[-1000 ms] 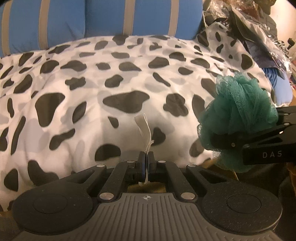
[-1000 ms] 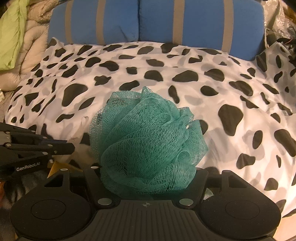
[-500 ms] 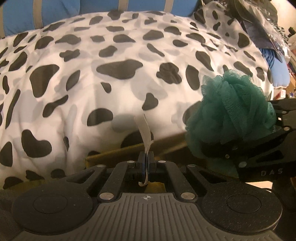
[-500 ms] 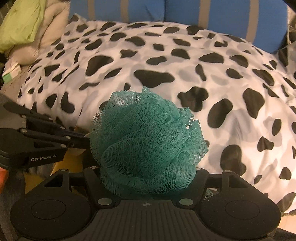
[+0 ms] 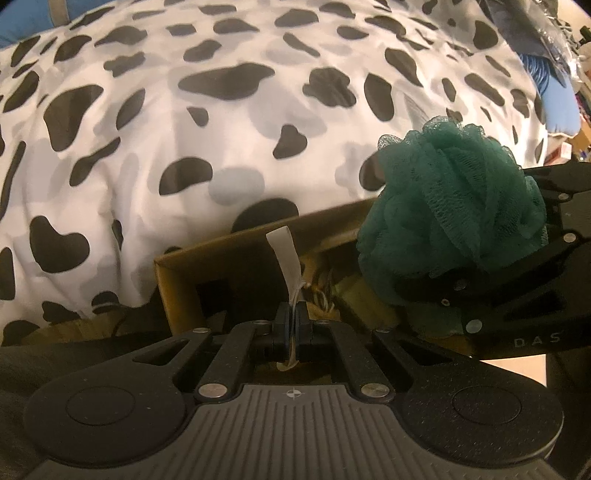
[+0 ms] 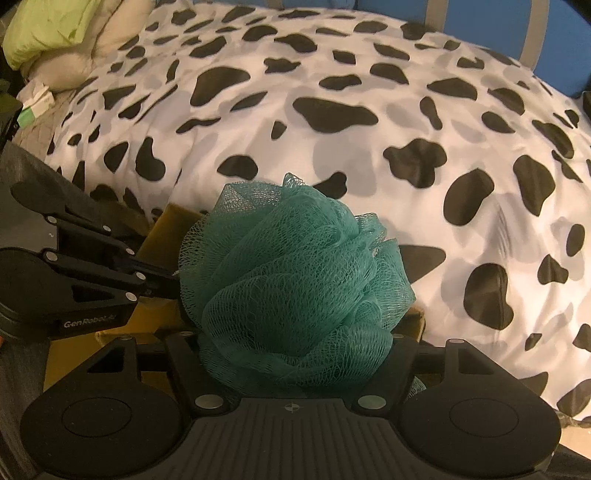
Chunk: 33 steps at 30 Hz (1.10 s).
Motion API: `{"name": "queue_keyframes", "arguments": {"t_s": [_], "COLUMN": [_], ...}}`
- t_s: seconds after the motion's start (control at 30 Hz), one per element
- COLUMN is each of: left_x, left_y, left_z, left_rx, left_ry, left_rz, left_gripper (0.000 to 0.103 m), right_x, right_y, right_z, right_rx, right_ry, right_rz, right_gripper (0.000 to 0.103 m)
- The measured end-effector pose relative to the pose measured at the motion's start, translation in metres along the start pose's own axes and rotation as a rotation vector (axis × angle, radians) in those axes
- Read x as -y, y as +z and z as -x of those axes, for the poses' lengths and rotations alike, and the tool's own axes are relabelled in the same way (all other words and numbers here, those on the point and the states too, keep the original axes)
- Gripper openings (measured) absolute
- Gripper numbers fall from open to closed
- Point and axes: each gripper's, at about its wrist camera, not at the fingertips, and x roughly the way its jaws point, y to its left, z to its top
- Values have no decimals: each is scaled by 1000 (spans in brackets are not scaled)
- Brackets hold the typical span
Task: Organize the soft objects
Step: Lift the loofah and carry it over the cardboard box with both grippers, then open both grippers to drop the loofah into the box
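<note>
We see the left claw (image 5: 291,325) pinched shut on the thin white cord loop (image 5: 286,254) of the teal mesh bath pouf (image 6: 295,280); the flat end of the loop stands up from between the pads. The right claw (image 6: 295,365) grips the pouf itself, its fingers pressed into either side of the netting, so the pouf sits squeezed between them and bulges forward. In the left wrist view the pouf (image 5: 450,214) and the right claw appear at the right, close beside the left one.

Compared with a second ago, both views have tipped downward. The blue striped cushions (image 6: 480,22) that filled the top of each view then are now only a sliver at the upper edge, and the cow-print duvet (image 5: 184,129) fills most of the scene. A cardboard box (image 5: 177,280) has come into sight below the claws, its open top at the foot of the duvet; earlier only a hint of it showed. The pouf now hangs over the box's far edge, possibly just above the opening, though the fisheye makes that hard to judge. Some dark items lie inside the box, too dim to name. The grips on pouf and cord are unchanged.
</note>
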Motion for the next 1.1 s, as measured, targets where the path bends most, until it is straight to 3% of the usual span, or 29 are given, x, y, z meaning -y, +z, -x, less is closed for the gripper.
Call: {"name": "queue_keyframes", "arguments": {"t_s": [0.27, 0.73, 0.83, 0.87, 0.93, 0.97, 1.0, 1.1], "left_x": [2, 1, 0, -1, -5, -6, -8, -9], "left_y": [-1, 0, 1, 2, 3, 3, 3, 4], "left_z": [-5, -5, -5, -6, -8, -9, -9, -10], "left_rx": [-41, -43, -42, -45, -55, -59, -59, -60], "left_ry": [12, 19, 26, 32, 38, 44, 54, 62], "left_rz": [-4, 2, 8, 19, 41, 52, 59, 66], "left_gripper": [3, 3, 4, 6, 25, 45, 56, 71], "right_x": [-4, -5, -5, -5, -6, -7, -9, -10], "right_y": [-3, -3, -3, -3, -2, -2, -3, -3], "right_z": [-10, -10, -10, -10, -11, -12, -12, -15], "right_rx": [-68, -75, -74, -71, -74, -75, -76, -92], "right_ry": [1, 2, 0, -4, -15, -22, -32, -33], "right_rz": [21, 23, 23, 25, 32, 39, 49, 64], "right_gripper": [73, 74, 80, 85, 95, 103, 103, 103]}}
